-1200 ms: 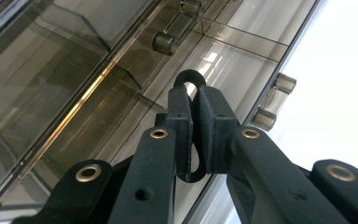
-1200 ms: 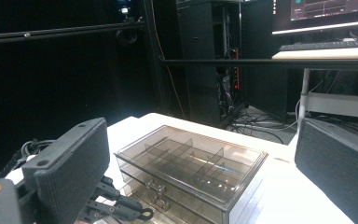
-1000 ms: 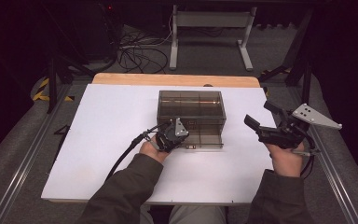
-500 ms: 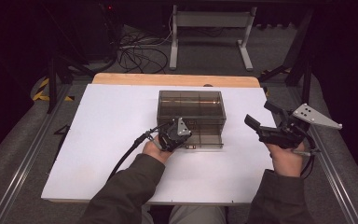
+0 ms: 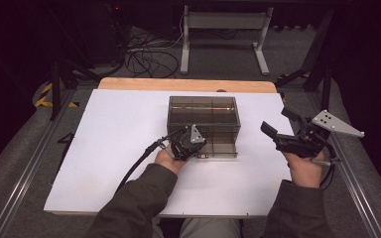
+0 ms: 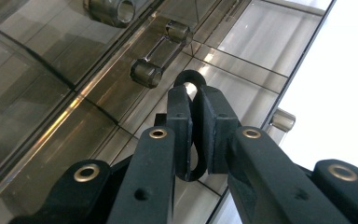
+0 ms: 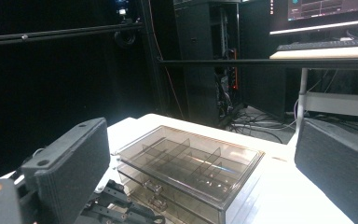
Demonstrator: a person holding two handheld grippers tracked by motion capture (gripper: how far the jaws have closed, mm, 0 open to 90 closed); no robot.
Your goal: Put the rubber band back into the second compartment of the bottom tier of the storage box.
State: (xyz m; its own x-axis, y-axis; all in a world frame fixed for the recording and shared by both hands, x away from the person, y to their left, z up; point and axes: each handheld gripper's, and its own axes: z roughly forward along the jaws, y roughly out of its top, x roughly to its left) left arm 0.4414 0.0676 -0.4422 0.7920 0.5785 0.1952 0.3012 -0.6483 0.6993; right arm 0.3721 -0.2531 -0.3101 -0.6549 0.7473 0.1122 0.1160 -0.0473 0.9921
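Note:
A smoky clear drawer box (image 5: pixel 203 116) stands mid-table, its bottom drawer (image 5: pixel 223 148) pulled out toward me. My left gripper (image 5: pixel 191 144) hovers at the drawer's left front corner. In the left gripper view its jaws are shut on a small black ring (image 6: pixel 189 75), held edge-up above the drawer's divided compartments (image 6: pixel 247 70), with a clear drawer handle (image 6: pixel 161 53) just beyond. My right gripper (image 5: pixel 276 120) is held off the table to the right of the box, open and with nothing in it. The right gripper view looks between its wide-apart pads (image 7: pixel 77 158) at the box (image 7: pixel 191 163).
The white table top (image 5: pixel 114 148) has free room left and in front of the box. A wooden strip (image 5: pixel 183 84) edges the far side. Beyond it are cables on the floor (image 5: pixel 149 54) and a metal stand (image 5: pixel 223 25). Grey rails run along both sides.
My left gripper has edged slightly right and closer to the open drawer with the ring in it. The right gripper has barely moved.

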